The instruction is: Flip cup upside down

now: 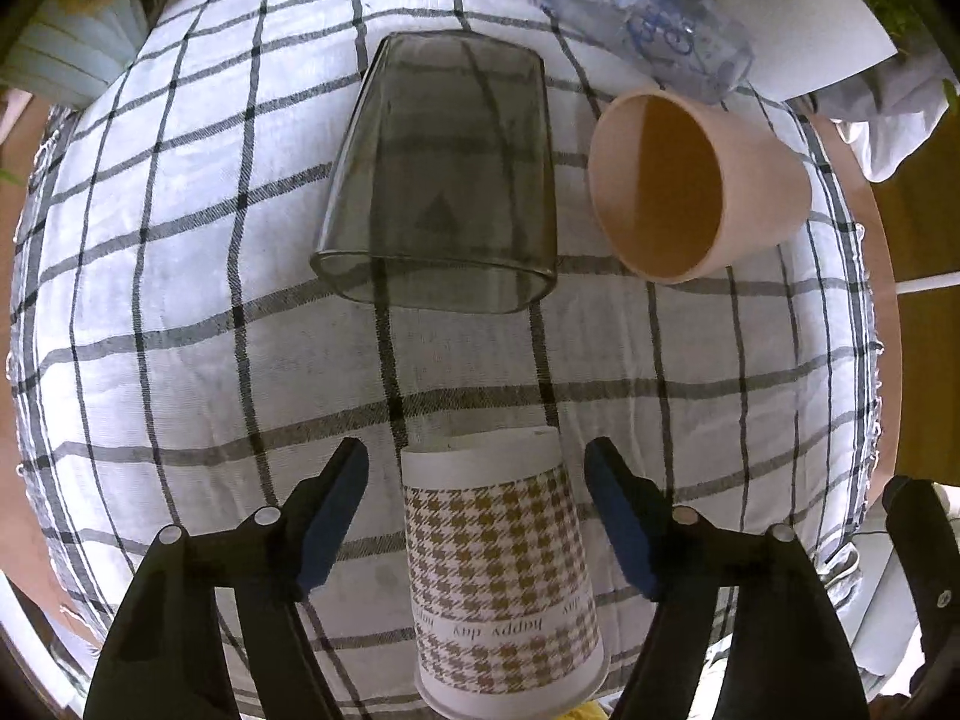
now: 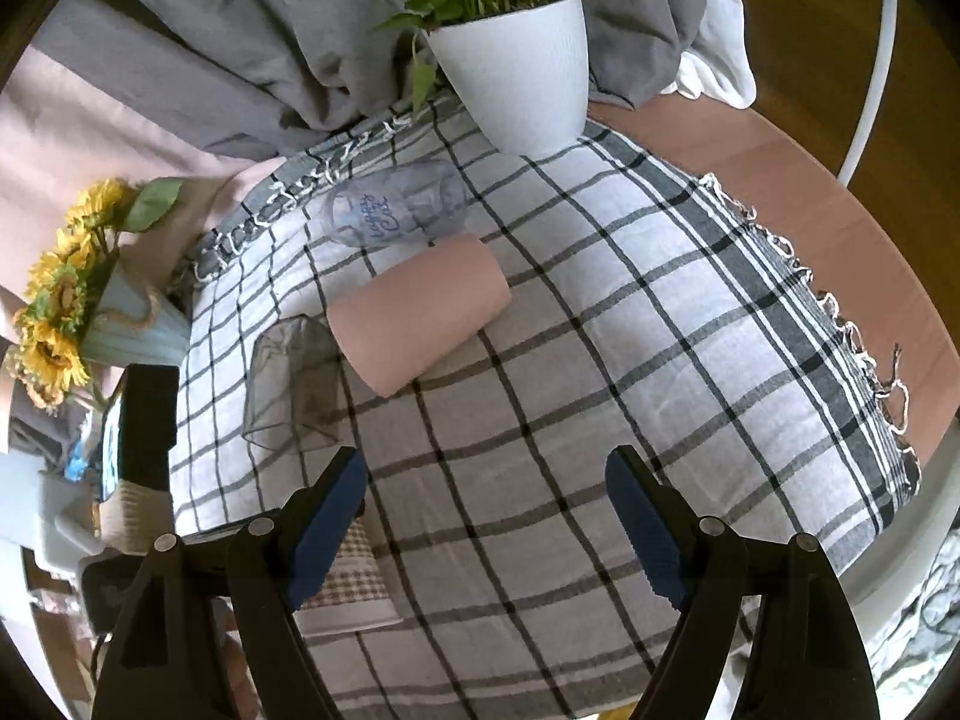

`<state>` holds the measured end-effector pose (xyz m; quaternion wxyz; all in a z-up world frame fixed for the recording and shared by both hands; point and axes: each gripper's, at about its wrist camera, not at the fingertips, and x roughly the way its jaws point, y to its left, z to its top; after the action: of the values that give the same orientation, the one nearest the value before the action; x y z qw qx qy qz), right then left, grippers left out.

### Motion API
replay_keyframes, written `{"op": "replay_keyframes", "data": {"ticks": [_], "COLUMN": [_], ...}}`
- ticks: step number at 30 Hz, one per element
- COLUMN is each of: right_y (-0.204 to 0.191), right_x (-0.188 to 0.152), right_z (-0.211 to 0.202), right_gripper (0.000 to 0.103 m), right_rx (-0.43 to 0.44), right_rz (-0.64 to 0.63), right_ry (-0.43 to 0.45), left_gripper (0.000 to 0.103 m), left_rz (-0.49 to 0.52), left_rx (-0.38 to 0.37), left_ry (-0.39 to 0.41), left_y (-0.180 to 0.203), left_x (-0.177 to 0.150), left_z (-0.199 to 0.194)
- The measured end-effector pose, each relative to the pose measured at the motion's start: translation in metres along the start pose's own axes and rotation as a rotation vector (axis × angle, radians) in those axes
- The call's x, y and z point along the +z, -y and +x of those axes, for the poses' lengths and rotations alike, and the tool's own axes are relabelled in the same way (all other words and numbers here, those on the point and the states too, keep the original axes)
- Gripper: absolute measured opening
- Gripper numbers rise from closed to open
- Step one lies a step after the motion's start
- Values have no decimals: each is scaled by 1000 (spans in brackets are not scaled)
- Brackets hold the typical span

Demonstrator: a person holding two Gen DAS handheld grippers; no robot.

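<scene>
A houndstooth paper cup (image 1: pixel 501 564) printed "happy day" stands upside down on the checked cloth, between the open fingers of my left gripper (image 1: pixel 477 516), which do not touch it. It also shows partly behind my right gripper's left finger (image 2: pixel 351 576). A smoky glass cup (image 1: pixel 441 180) stands upside down beyond it, also in the right wrist view (image 2: pixel 294 384). A pink cup (image 1: pixel 690 180) lies on its side, also in the right wrist view (image 2: pixel 420 312). My right gripper (image 2: pixel 486 516) is open and empty above the cloth.
A clear plastic cup with blue writing (image 2: pixel 393 207) lies on its side at the far cloth edge. A white plant pot (image 2: pixel 516 84) stands behind it. Sunflowers in a blue pot (image 2: pixel 78 312) are at the left. The checked cloth (image 2: pixel 660 330) covers a round wooden table.
</scene>
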<state>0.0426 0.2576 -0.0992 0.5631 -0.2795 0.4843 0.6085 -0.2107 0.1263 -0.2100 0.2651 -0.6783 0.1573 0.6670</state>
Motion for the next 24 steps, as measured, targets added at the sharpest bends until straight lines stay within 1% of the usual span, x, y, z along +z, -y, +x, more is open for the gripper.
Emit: {"op": "replay_keyframes", "data": {"ticks": [4,6,11,14,16,18,24], "right_y": [2,2,2,2,2,1,2], "right_x": [-1,-2,-3,-4,-4,-4,-4], "right_z": [5,5,3,-3,-8,-14,-26], "right_gripper": [82,82,82,82,82,82,82], "right_rx": [-4,-5,-1,5,10,16,20], "right_rz": [1,-2,-14,-19,-25,-33,-59], "right_ry": [-13,-15,-15,-9,-1,9,35], "left_gripper": [63,55,55,55,55,55,54], "left_rz": [-4,-1,-1,1,11,21,47], "left_rx": [9,4,11,17,19,25,40], "left_ry": [2,3,28,62,89,116,177], "left_y": [0,2,4,7,3,6,14], "left_x": [0,0,-4,-10,-22,-27,-37], "left_z": [3,3,-4,-16,-30,-38,-56]}}
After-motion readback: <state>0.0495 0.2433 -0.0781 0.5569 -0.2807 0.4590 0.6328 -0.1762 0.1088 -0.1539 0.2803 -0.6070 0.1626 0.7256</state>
